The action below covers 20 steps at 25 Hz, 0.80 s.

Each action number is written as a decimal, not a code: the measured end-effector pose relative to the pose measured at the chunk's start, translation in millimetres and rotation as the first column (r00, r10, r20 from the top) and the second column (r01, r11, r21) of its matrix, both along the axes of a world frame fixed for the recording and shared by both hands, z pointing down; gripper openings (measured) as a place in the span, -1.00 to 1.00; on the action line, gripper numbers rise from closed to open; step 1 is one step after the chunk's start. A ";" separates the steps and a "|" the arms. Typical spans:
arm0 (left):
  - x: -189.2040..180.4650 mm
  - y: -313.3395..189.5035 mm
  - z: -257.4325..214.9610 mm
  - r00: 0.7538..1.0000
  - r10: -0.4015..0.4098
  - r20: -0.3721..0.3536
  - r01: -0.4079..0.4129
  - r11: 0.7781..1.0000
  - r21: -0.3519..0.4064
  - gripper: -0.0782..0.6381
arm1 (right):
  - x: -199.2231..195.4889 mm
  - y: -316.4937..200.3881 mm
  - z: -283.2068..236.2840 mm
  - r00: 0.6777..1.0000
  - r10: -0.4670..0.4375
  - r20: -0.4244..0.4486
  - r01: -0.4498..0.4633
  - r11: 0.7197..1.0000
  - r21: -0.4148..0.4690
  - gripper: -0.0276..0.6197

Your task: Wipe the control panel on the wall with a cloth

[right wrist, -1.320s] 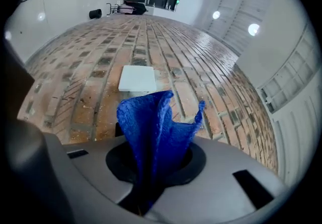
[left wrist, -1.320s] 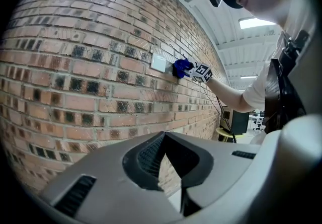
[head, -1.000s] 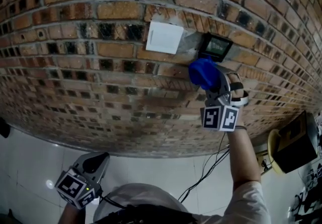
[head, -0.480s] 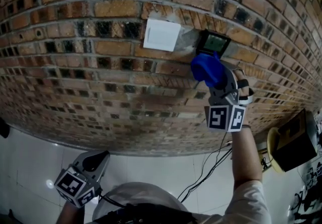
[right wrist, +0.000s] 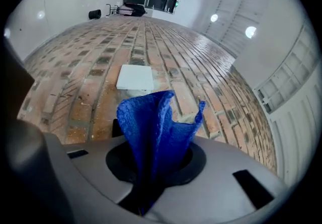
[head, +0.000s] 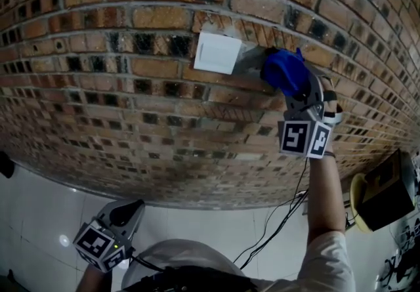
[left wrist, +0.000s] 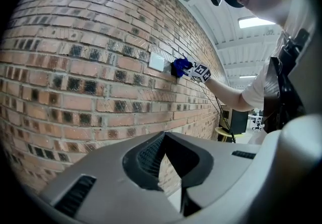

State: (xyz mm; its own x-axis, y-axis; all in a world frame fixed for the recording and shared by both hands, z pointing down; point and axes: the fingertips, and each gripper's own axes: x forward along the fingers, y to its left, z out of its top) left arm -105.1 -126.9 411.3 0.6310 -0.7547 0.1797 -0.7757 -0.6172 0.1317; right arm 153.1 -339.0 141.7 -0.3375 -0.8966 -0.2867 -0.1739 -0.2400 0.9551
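The right gripper (right wrist: 148, 177) clamps a crumpled, nubbly blue cloth (head: 283, 71) against the rough brick wall (head: 118, 87). A smooth white square plate (head: 217, 53) lies just beside the gripper. The left gripper (left wrist: 173, 167) is closed and empty.

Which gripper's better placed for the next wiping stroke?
Right. The right gripper holds the blue cloth against the brick wall beside the white wall plate; the left gripper hangs low, shut and empty.
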 end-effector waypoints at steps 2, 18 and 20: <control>-3.0 0.0 2.2 1.000 -0.013 -0.001 0.012 1.000 -0.010 -0.77 | -2.9 -0.6 21.0 0.999 0.004 -0.035 -0.005 1.000 -0.024 -0.64; 22.6 -11.7 6.3 0.999 -0.031 0.031 0.032 0.999 -0.044 -0.77 | 3.6 -5.5 128.5 0.992 -0.085 0.098 0.109 0.958 -0.265 -0.64; 22.8 -13.2 9.4 0.997 -0.058 0.041 0.060 0.997 -0.055 -0.77 | 5.6 8.9 130.9 0.970 -0.117 0.214 0.177 0.940 -0.292 -0.64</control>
